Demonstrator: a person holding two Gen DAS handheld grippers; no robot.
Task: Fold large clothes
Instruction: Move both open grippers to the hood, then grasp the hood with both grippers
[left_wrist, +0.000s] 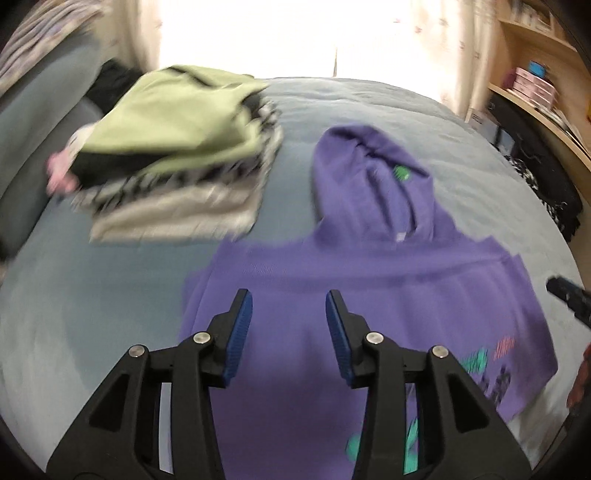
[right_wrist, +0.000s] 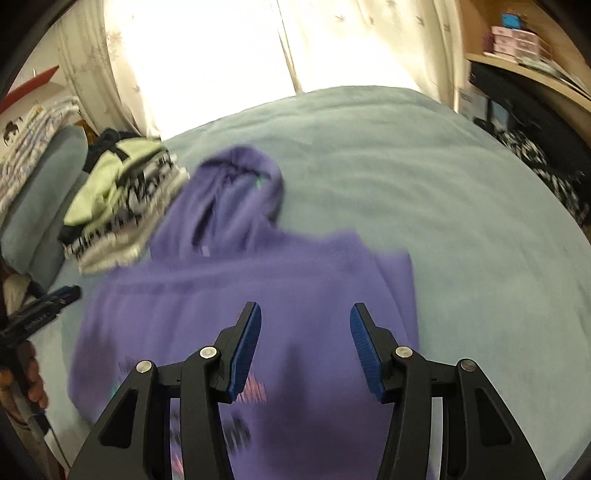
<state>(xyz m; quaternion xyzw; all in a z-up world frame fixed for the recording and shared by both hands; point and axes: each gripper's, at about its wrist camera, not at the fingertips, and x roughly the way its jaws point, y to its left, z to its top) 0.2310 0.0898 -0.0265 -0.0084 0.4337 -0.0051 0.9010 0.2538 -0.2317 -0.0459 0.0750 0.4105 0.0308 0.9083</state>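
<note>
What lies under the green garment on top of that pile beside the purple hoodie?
Under the green garment show the edges of a black layer, a black-and-white patterned piece and a pale grey piece at the bottom. Their covered middles, and any thinner layers between, are hidden.

My left claw (left_wrist: 289, 308) hangs parted and empty, tilted downward toward twelve o'clock. My right claw (right_wrist: 306, 321) sits at its three o'clock, likewise parted, empty and angled down.

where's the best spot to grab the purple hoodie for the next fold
Probably the hood, taken at its far tip from above: it sticks out flat beyond the folded body on the bed, so it could be drawn back over it.
</note>
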